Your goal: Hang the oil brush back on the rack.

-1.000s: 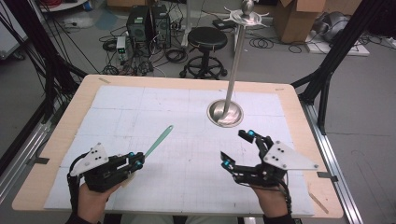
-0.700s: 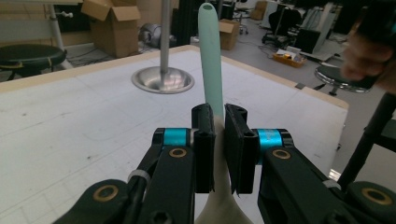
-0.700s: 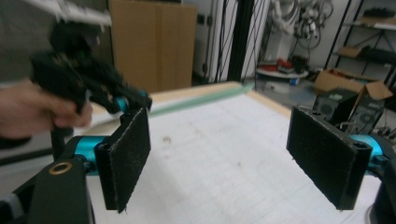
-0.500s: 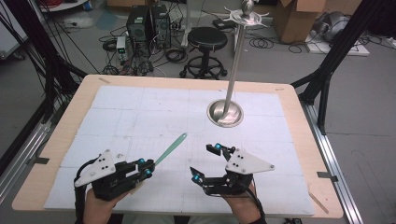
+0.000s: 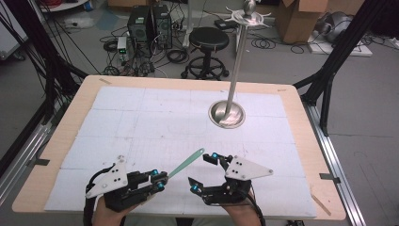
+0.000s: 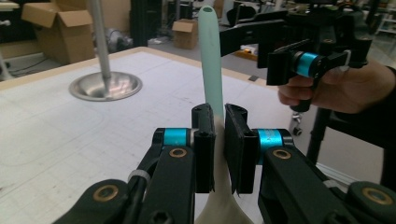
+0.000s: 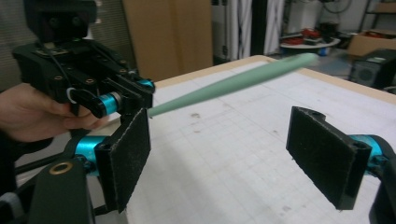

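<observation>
My left gripper point(image 5: 161, 180) point(image 6: 219, 116) is shut on the lower part of a mint-green utensil point(image 5: 186, 163) point(image 6: 210, 56), near the table's front edge. Its slim handle points up and to the right, and its pale wider end sits below the jaws. My right gripper point(image 5: 203, 170) point(image 7: 224, 154) is open just right of it, jaws wide apart and turned toward the handle's free end. In the right gripper view the green handle point(image 7: 233, 81) crosses above and beyond the open pads point(image 7: 126, 154) without touching them. The left gripper point(image 7: 98, 88) and the hand holding it are at that view's left.
A metal stand with a round dish base point(image 5: 227, 114) point(image 6: 105, 85) and a tall pole point(image 5: 237, 61) rises at the table's middle right. The white gridded mat point(image 5: 155, 117) covers the wooden table point(image 5: 310, 155). A stool point(image 5: 208, 40), boxes and cables are on the floor beyond.
My right gripper has swung in from the right side of the table and dropped close beside the left one. The left gripper has shifted a little right with the utensil.
</observation>
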A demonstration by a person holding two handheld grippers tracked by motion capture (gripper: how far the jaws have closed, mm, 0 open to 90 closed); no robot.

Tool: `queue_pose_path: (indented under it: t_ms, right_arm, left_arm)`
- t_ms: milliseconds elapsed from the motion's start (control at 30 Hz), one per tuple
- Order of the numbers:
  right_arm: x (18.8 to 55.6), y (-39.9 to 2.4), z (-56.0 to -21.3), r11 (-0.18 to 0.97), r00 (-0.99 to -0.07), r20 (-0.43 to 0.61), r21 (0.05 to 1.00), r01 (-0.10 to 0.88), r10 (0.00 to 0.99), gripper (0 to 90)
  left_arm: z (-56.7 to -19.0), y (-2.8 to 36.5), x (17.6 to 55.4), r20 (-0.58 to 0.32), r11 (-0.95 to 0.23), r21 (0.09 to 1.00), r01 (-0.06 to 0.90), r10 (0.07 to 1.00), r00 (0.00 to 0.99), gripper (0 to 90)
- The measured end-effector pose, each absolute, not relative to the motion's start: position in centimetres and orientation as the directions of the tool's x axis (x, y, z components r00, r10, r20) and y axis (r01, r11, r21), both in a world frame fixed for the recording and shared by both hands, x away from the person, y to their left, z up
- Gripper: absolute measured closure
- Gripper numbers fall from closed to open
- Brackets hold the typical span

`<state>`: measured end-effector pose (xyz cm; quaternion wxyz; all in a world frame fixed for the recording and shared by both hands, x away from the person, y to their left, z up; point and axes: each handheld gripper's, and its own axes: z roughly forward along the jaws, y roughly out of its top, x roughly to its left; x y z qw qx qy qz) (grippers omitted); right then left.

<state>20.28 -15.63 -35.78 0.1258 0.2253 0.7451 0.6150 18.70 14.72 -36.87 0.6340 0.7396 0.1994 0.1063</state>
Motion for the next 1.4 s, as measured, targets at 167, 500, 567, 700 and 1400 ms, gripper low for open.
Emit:
queue_pose_path:
  t_ms: [167,500,567,700,1400]
  right_arm:
    - [20.2,-15.7,-35.7,0.111,-0.907,0.118,0.978,0.177,0.405,20.4]
    - [20.0,-15.2,-35.7,0.078,-0.929,0.158,0.978,0.194,0.336,24.8]
    - [19.9,-15.1,-35.7,0.072,-0.933,0.162,0.978,0.195,0.321,26.3]
    - [19.9,-15.1,-35.6,0.058,-0.939,0.170,0.979,0.195,0.299,29.9]
    - [20.0,-15.5,-35.5,0.007,-0.946,0.240,0.969,0.248,0.215,65.2]
  left_arm:
    - [-36.6,14.6,18.5,-0.094,-0.085,0.987,0.136,0.380,0.920,81.8]
    - [-36.8,14.0,18.2,-0.083,-0.090,0.989,0.119,0.330,0.940,81.8]
    - [-36.8,13.9,18.2,-0.087,-0.085,0.989,0.121,0.321,0.943,81.7]
    - [-37.1,13.8,18.2,-0.096,-0.071,0.990,0.123,0.299,0.949,81.7]
    - [-38.1,12.6,18.3,-0.126,-0.133,0.977,0.168,0.277,0.952,81.6]
